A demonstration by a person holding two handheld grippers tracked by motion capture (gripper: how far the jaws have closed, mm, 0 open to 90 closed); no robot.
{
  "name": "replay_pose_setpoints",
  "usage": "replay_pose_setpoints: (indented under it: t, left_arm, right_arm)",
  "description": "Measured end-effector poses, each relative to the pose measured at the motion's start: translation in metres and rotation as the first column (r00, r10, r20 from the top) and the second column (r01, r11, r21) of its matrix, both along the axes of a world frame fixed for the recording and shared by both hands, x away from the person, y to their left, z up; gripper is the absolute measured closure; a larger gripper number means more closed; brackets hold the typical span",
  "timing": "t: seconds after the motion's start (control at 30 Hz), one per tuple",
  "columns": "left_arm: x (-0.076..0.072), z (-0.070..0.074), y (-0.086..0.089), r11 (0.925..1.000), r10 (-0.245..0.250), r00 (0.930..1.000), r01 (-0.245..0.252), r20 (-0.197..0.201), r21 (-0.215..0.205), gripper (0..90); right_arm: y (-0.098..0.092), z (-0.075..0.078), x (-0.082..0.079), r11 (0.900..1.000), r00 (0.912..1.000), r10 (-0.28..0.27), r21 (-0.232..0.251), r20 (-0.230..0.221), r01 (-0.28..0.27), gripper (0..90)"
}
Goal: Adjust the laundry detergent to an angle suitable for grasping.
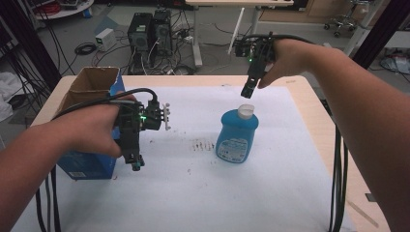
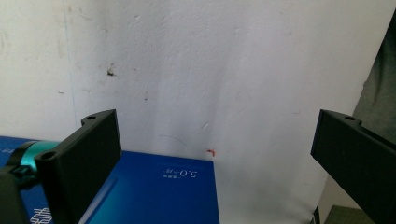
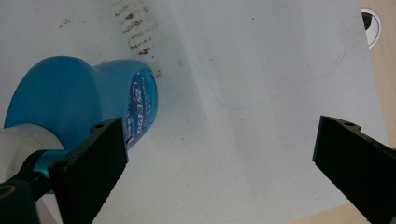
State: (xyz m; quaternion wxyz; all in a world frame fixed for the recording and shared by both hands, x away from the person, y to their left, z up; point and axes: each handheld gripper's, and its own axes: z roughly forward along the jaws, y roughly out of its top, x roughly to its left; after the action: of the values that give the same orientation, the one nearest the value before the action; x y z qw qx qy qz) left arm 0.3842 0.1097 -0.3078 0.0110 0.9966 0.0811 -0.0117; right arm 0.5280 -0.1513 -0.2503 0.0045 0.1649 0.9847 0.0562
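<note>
A blue bottle with a white cap stands upright near the middle of the white table cover. My right gripper hangs just above and behind the cap, pointing down, open and holding nothing. In the right gripper view the bottle lies left of the wide-apart jaws, and the right gripper has bare cover between them. A blue box with an open cardboard top stands at the left. My left gripper hovers beside the box's right side, open. In the left gripper view the left gripper is empty above the box.
Brown stains mark the cover left of the bottle. The table's wooden edge runs along the right, with black cables hanging past it. Computer towers and a desk leg stand on the floor beyond the far edge.
</note>
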Motion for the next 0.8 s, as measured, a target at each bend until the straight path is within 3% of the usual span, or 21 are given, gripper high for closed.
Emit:
replay_pose_setpoints:
  t: [0.27, 0.43, 0.8]
  left_arm:
    - [-0.001, -0.003, -0.006, 0.9999, -0.008, 1.0000, 0.008, 0.000, 0.015, 1.7]
    - [-0.003, -0.003, -0.006, 0.9998, 0.001, 1.0000, -0.001, -0.004, 0.021, 1.7]
    - [-0.006, -0.005, -0.005, 0.9996, 0.000, 1.0000, 0.000, 0.000, 0.027, 1.7]
  right_arm:
    - [-0.003, -0.003, -0.003, 1.000, 0.9999, 0.010, 0.025, -0.002, -0.010, 2.2]
    - [-0.002, -0.009, -0.005, 1.000, 0.9999, 0.010, 0.009, -0.007, -0.010, 2.2]
    - [-0.004, -0.005, -0.002, 0.999, 0.9999, 0.001, 0.033, 0.013, -0.002, 2.2]
